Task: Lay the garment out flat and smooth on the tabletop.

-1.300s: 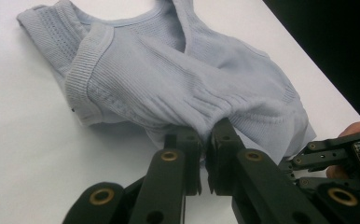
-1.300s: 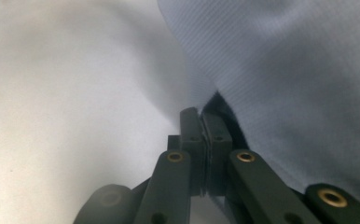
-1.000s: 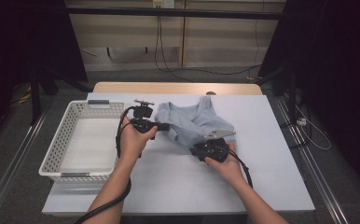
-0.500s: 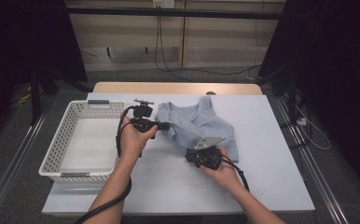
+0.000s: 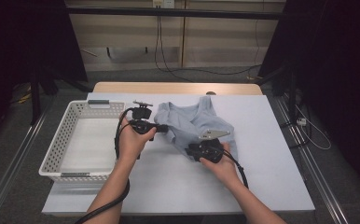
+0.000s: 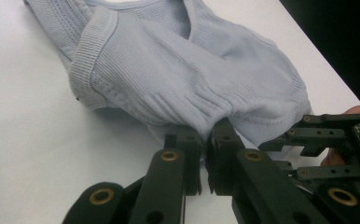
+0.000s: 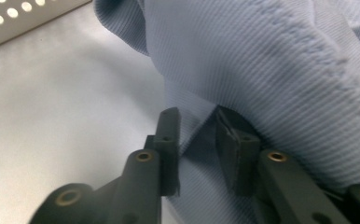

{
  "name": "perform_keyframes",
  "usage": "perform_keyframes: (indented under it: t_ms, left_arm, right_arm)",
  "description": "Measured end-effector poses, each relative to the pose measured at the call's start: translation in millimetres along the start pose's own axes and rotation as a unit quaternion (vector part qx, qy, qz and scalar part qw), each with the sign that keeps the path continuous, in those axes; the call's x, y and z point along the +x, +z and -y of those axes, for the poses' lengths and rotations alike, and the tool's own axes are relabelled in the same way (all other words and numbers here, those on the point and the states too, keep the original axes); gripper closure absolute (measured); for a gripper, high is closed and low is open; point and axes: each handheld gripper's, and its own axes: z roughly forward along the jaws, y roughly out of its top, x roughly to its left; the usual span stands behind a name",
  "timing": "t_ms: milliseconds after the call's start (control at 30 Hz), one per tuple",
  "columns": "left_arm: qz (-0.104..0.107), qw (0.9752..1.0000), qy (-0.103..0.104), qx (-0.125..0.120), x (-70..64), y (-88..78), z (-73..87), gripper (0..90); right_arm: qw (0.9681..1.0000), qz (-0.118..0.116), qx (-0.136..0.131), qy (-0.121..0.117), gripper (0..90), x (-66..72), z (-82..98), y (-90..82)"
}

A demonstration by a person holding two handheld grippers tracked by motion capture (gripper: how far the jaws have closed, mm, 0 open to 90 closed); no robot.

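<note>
In the high view, a pale blue ribbed top [image 5: 192,123] is seen lying crumpled on the white surface [image 5: 271,140], just beside a white basket [image 5: 57,154]; the left gripper [image 5: 162,128] is held at its near-left edge and the right gripper [image 5: 192,150] at its near hem, probably so that the cloth can be spread or folded. In the left gripper view, the fingers [image 6: 222,140] are seen nearly closed, with a fold of the top [image 6: 178,70] pinched between them. In the right gripper view, the fingers [image 7: 169,135] have just been opening and stand a little apart, with a fold of cloth [image 7: 271,70] between them but apparently not clamped.
</note>
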Motion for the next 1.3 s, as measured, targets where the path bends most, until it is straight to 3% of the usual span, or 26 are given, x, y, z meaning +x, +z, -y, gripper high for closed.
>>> perform_keyframes:
  t_ms: [133,233,400,533,600,667,800,900,967,1033,1100,1233,1300]
  left_arm:
    - [-0.001,1.0000,0.000,-0.003,-1.1,-0.7,-1.1,85.4]
    - [-0.001,1.0000,0.001,-0.001,-1.7,-1.0,-1.2,85.2]
    - [-0.001,1.0000,0.001,-0.002,-1.3,-2.4,-1.4,85.1]
    - [-0.003,1.0000,0.000,0.000,-1.1,-1.9,-0.5,85.0]
    - [-0.005,1.0000,0.003,0.004,-1.1,-2.2,1.0,84.9]
    - [-0.005,1.0000,0.000,0.004,-0.8,-2.7,2.2,84.8]
    - [-0.005,1.0000,0.000,0.007,0.3,-4.0,4.0,84.7]
    - [-0.004,1.0000,0.000,0.007,-0.4,-3.8,4.7,84.7]
    - [-0.003,1.0000,0.001,0.009,-1.0,-4.0,4.5,84.7]
    - [-0.002,1.0000,-0.001,0.007,-2.0,-4.2,4.3,84.7]
    - [-0.004,1.0000,0.001,0.007,-2.7,-4.6,4.0,84.7]
    - [-0.002,1.0000,0.001,0.009,-2.6,-5.5,3.7,84.6]
    - [-0.004,0.9999,0.002,0.011,-2.7,-5.7,4.7,84.3]
  right_arm:
    - [1.0000,-0.008,-0.002,0.000,77.2,0.6,-0.3,1.5]
    - [0.9998,-0.019,0.005,-0.009,89.0,1.9,0.6,3.4]
    - [0.9991,-0.034,0.005,-0.024,89.8,6.1,-0.2,2.6]
    - [0.9966,-0.049,0.020,-0.063,89.7,18.1,-0.1,3.3]
    - [0.9954,-0.042,0.029,-0.081,89.1,21.8,0.5,4.6]
    - [0.9958,-0.043,0.032,-0.075,84.1,21.2,0.8,4.5]
    - [0.9984,-0.017,0.010,-0.053,63.7,15.8,-0.9,2.1]
    - [0.9991,-0.011,0.001,-0.041,61.1,14.1,-2.0,2.7]
    - [0.9990,-0.002,-0.002,-0.044,65.7,13.6,-2.2,3.8]
    - [0.9988,0.002,-0.009,-0.048,78.6,12.6,-2.7,4.5]
    - [0.9988,-0.009,-0.009,-0.047,88.8,11.8,-2.9,4.8]
    - [0.9968,-0.049,0.000,-0.064,89.8,20.5,-3.2,5.9]
    - [0.9951,-0.056,0.008,-0.082,89.7,28.5,-3.7,7.6]
